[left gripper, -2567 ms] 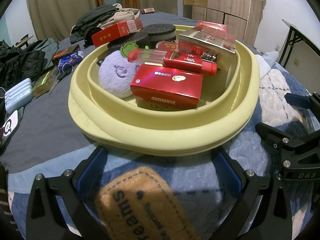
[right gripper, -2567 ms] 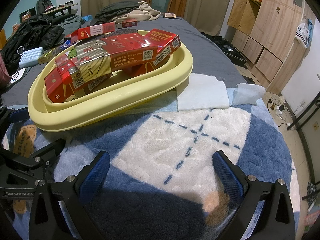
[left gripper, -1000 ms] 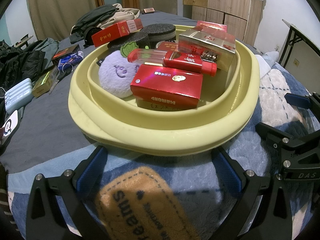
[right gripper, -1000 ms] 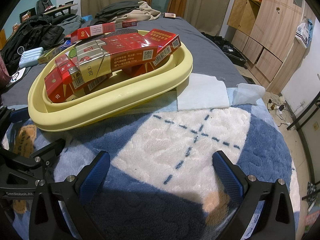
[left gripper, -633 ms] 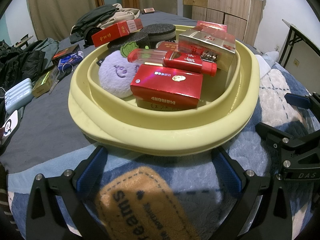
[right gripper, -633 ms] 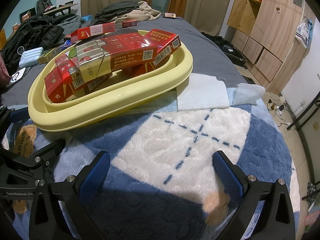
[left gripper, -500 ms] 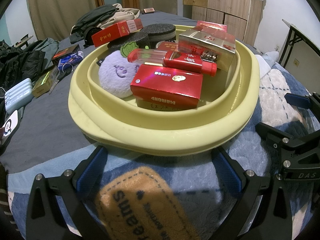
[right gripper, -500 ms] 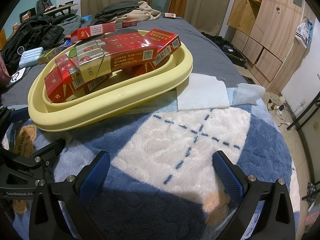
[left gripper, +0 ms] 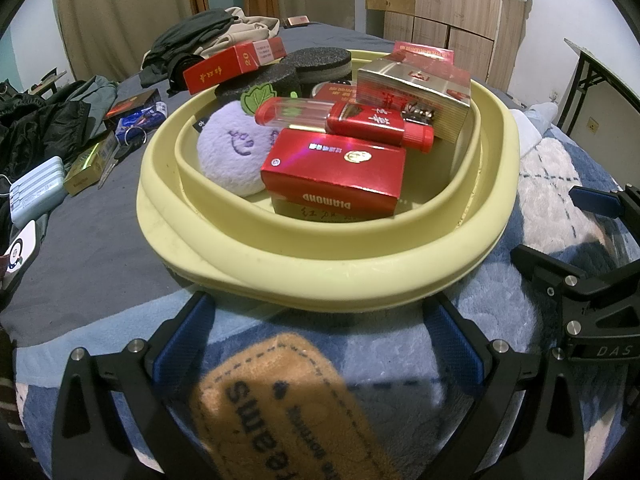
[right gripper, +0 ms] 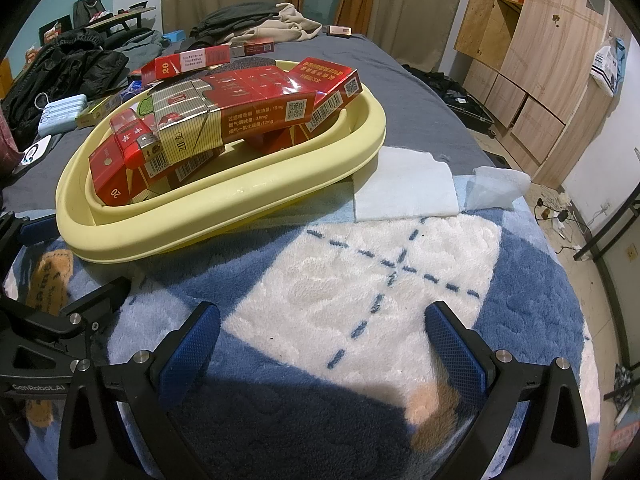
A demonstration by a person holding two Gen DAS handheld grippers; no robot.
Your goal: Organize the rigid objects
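A pale yellow basin (left gripper: pixel 320 276) sits on a blue and white blanket and also shows in the right wrist view (right gripper: pixel 224 204). It holds a red DIAMOND box (left gripper: pixel 336 172), a red tube with a clear cap (left gripper: pixel 344 122), a silver and red carton (left gripper: pixel 416 92), a lilac plush ball (left gripper: pixel 232 152), black foam discs (left gripper: pixel 316 64) and a red pack (left gripper: pixel 232 64) on top. My left gripper (left gripper: pixel 320 344) is open and empty just in front of the basin's near rim. My right gripper (right gripper: pixel 320 344) is open and empty over the blanket, to the right of the basin.
A tan patch with lettering (left gripper: pixel 280 408) lies on the blanket under the left gripper. White folded cloths (right gripper: pixel 404 184) lie right of the basin. Small boxes, a power bank (left gripper: pixel 36 188) and dark clothes (left gripper: pixel 40 120) lie on the grey sheet to the left. Wooden cabinets (right gripper: pixel 532 60) stand at the right.
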